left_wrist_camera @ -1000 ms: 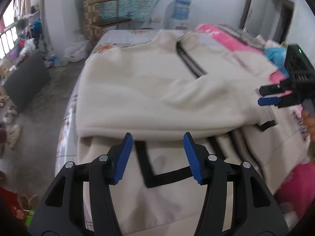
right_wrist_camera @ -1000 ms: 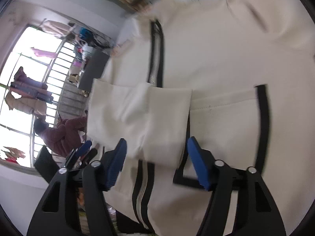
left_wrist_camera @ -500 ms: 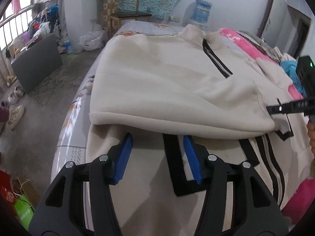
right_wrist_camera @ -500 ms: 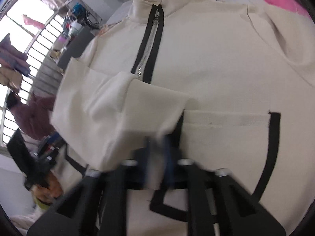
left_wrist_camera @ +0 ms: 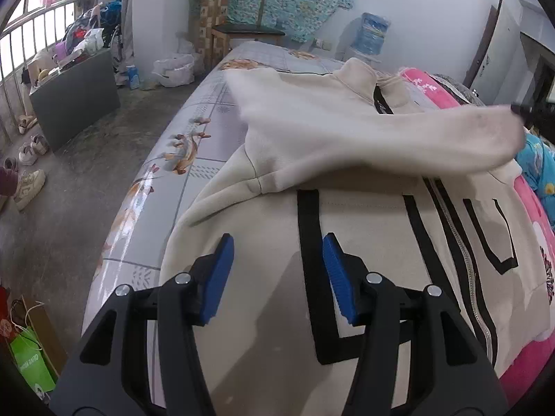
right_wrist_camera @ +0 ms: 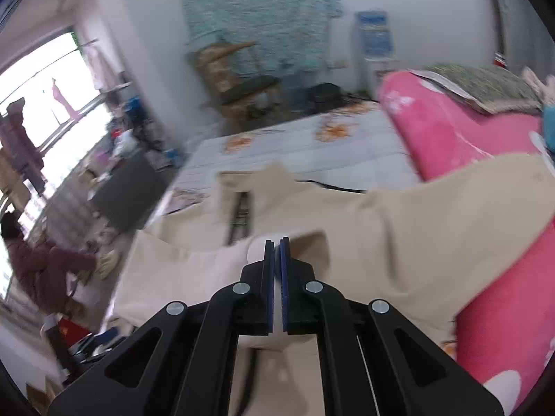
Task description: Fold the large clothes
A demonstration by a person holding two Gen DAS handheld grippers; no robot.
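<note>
the left gripper (left_wrist_camera: 278,274) points down at a slant above the lower front of the cream jacket (left_wrist_camera: 364,242), its blue-padded fingers (left_wrist_camera: 218,279) parted with nothing between them. the right gripper (right_wrist_camera: 276,260) is raised, its fingers (right_wrist_camera: 284,277) pressed together, pinching the jacket's sleeve (left_wrist_camera: 399,138) at its cuff.

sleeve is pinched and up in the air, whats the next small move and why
Probably carry the sleeve across the jacket chest and lay it flat. The right gripper is shut on its cuff, having just closed, and the sleeve hangs lifted above the zip. The left gripper is open over the hem, holding nothing.
</note>
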